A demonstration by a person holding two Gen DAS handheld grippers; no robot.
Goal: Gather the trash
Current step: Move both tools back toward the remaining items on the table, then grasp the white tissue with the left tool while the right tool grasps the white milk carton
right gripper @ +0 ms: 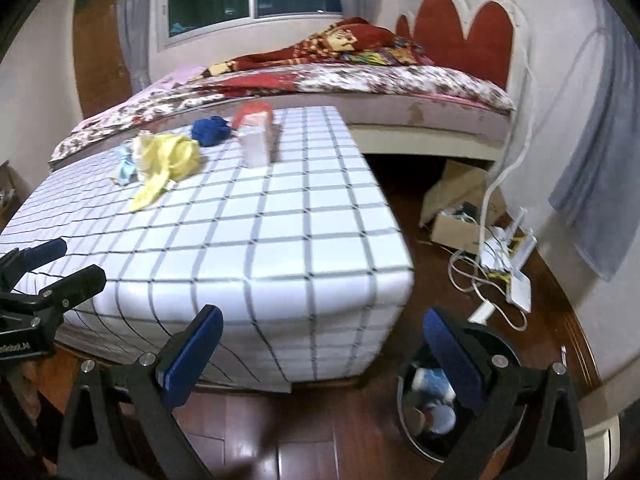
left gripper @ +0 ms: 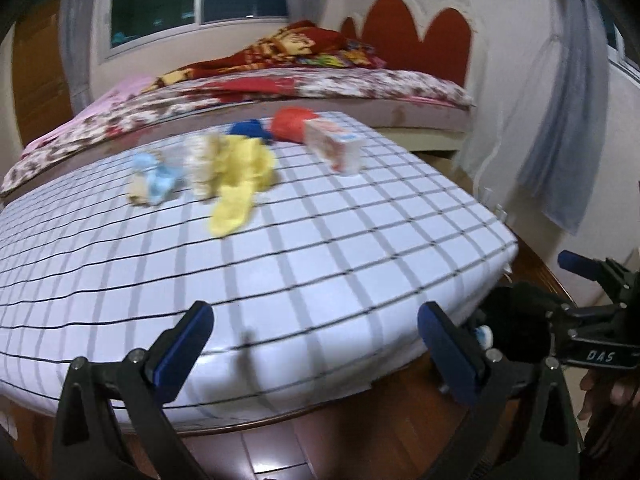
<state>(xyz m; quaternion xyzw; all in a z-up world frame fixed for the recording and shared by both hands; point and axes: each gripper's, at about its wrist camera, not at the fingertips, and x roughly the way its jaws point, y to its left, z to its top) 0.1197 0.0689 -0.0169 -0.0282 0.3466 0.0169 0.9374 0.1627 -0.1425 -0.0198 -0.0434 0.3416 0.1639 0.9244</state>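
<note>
A low table with a white checked cloth (left gripper: 280,264) carries a pile of trash at its far side: a yellow crumpled wrapper (left gripper: 240,176), a pale blue scrap (left gripper: 156,178), a blue wad (left gripper: 250,130), a red piece (left gripper: 292,124) and a small white carton (left gripper: 336,148). The same items show in the right wrist view: yellow wrapper (right gripper: 168,160), blue wad (right gripper: 210,130), carton (right gripper: 256,142). My left gripper (left gripper: 316,344) is open and empty at the table's near edge. My right gripper (right gripper: 324,354) is open and empty, over a black bin (right gripper: 432,412) holding several pieces of trash.
A bed (right gripper: 360,80) with a floral cover and red blanket stands behind the table. A cardboard box (right gripper: 456,216), white cables and a router (right gripper: 512,264) lie on the wooden floor at the right. Curtains hang on the right wall.
</note>
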